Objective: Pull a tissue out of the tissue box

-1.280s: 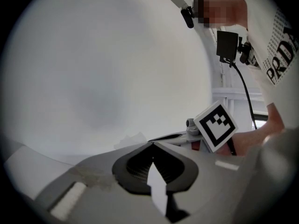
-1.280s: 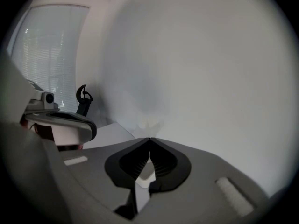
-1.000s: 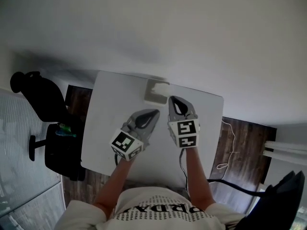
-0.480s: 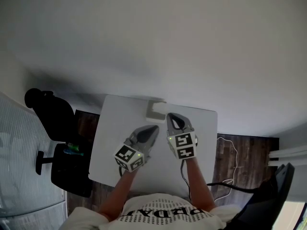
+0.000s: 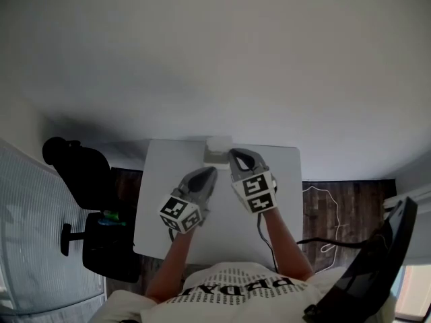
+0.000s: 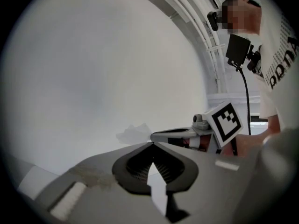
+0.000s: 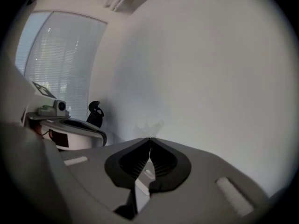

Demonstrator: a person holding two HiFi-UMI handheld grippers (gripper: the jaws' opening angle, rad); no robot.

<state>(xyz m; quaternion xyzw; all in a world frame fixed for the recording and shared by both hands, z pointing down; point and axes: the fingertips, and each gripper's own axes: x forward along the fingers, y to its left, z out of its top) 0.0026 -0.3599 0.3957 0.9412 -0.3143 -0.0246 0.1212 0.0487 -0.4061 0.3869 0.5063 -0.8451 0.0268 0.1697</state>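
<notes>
The pale tissue box (image 5: 218, 151) stands at the far edge of the white table (image 5: 286, 200), with a tissue poking up from its top. My left gripper (image 5: 211, 172) hovers over the table short of the box, shut and empty. To its right, my right gripper (image 5: 234, 153) is also shut and empty, its tip close to the box's right near corner. In the left gripper view the jaws (image 6: 152, 143) meet, and the tissue's peak (image 6: 133, 133) shows just beyond them. The right gripper view has the tissue (image 7: 152, 126) faintly above its closed tips (image 7: 150, 139).
A black office chair (image 5: 77, 173) stands on the dark wood floor left of the table. A light cable (image 5: 323, 210) lies on the floor to the right, near a dark object (image 5: 377, 268). A plain white wall runs behind the table.
Both grippers have risen above the table and stayed shut. The head view has tilted, so the table sits lower and smaller in the picture.
</notes>
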